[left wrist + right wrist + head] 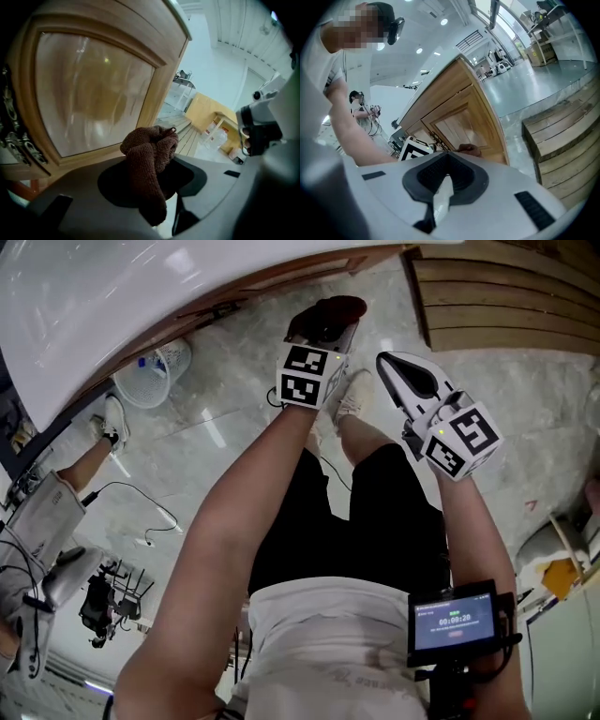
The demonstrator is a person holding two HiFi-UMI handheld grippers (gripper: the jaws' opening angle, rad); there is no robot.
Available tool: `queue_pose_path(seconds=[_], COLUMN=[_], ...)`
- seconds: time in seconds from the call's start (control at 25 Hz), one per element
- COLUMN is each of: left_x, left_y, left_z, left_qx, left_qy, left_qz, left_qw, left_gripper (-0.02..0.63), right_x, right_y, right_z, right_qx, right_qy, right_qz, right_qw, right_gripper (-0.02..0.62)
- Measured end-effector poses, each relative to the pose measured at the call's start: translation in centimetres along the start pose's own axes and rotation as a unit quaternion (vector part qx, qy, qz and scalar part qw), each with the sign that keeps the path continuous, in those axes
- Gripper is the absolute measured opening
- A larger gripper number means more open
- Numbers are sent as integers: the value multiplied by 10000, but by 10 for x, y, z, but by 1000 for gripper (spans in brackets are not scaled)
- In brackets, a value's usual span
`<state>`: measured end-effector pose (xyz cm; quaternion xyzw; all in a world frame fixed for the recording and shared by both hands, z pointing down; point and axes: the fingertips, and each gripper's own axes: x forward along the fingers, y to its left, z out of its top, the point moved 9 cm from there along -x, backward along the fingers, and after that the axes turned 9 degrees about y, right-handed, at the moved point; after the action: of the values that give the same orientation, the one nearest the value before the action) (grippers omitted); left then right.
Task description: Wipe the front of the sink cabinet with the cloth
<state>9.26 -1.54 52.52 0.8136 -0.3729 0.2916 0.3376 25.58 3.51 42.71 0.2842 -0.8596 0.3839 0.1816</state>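
The left gripper (325,327), clamped on the bunched brown terry cloth (149,161), faces the pale wooden cabinet door (89,93) just ahead (contact unclear), while the right gripper (392,364), jaws together and empty, hangs farther off.

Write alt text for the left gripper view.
The left gripper is shut on a bunched brown cloth, held close in front of the sink cabinet's glossy wooden door panel. Wooden steps lie beyond, to the right.
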Motion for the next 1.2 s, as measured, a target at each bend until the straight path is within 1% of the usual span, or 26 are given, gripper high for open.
queue_pose_path(seconds=[0.12, 0.24, 0.4, 0.6, 0.68, 0.76, 0.92, 1.04, 1.2], left_x=[-36, -78, -133, -194, -202, -200, -195, -203, -230], left_y=[16, 34, 54, 92, 100, 100, 99, 103, 129], left_z=[-10, -11, -5, -3, 4, 14, 31, 27, 9], left_qx=[-143, -298, -230, -218, -170, -194, -312, -370, -637], left_qy=[-178, -416, -739, -1040, -1130, -1176, -1116, -1172, -1275], left_qz=[112, 362, 820, 1273, 1369, 1373, 1324, 1353, 1441], left_qw=[9997, 9980, 9936, 9862, 9840, 9833, 9844, 9832, 9793], left_gripper=[170, 170, 170, 170, 170, 170, 170, 170, 170], right_x=[17, 34, 53, 88, 98, 98, 101, 108, 124], right_y=[19, 40, 66, 107, 114, 117, 128, 137, 159], right_z=[5, 10, 15, 19, 19, 18, 19, 19, 20], right_qx=[-80, -178, -319, -421, -470, -490, -535, -578, -616], right_qy=[145, 263, 366, 400, 401, 454, 552, 606, 685], right_qz=[93, 273, 545, 662, 764, 812, 802, 813, 769], right_qw=[9998, 9991, 9973, 9961, 9952, 9945, 9938, 9932, 9928], right_gripper=[12, 12, 12, 12, 12, 12, 12, 12, 12])
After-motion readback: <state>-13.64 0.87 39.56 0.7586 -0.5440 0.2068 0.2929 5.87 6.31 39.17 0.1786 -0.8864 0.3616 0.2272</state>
